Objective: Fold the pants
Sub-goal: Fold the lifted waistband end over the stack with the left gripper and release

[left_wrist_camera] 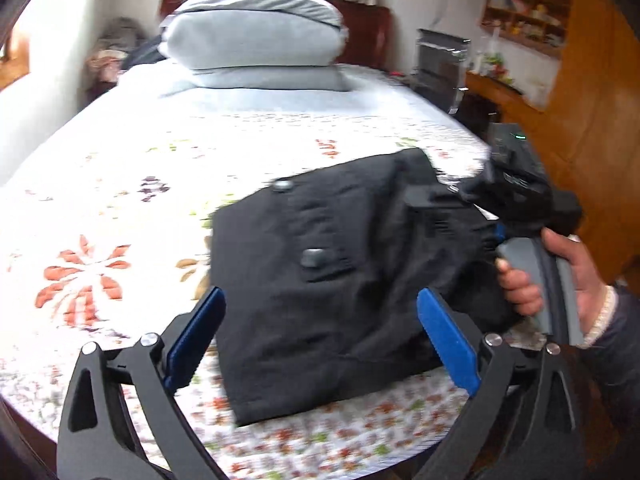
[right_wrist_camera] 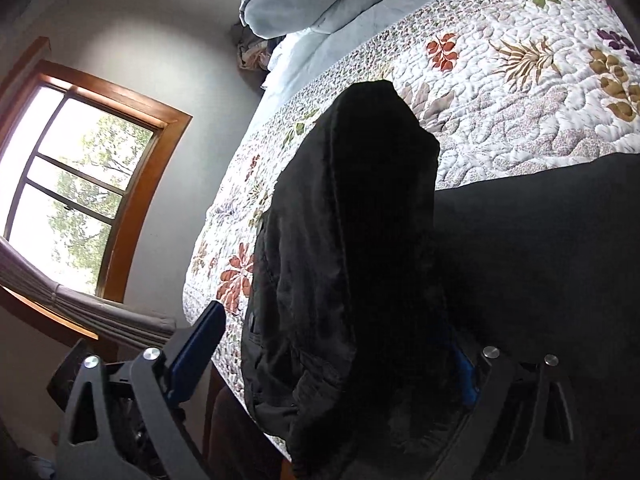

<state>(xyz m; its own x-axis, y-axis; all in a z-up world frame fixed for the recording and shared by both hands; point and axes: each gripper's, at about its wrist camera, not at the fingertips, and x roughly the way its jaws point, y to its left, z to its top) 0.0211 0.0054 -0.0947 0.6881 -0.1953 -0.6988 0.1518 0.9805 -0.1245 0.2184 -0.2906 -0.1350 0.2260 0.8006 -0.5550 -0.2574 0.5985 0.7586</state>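
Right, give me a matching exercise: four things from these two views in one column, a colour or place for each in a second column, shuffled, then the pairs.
Things:
1. pants
2. pillow
3. window frame
4. quilt

Descriptions:
A. brown wood, on the wall
B. black, folded on the bed
C. white with a floral print
D. pale blue-grey, at the head of the bed

Pairs: 1-B, 2-D, 3-A, 4-C

The left wrist camera looks down along the bed (left_wrist_camera: pixel 248 128) toward the pillows (left_wrist_camera: pixel 256 32), close above the black pants (left_wrist_camera: pixel 340 272). The right wrist camera sits low beside the bed, very near the pants (right_wrist_camera: pixel 352 240), facing the window (right_wrist_camera: pixel 80 184). Both see the bed, pillows and pants.
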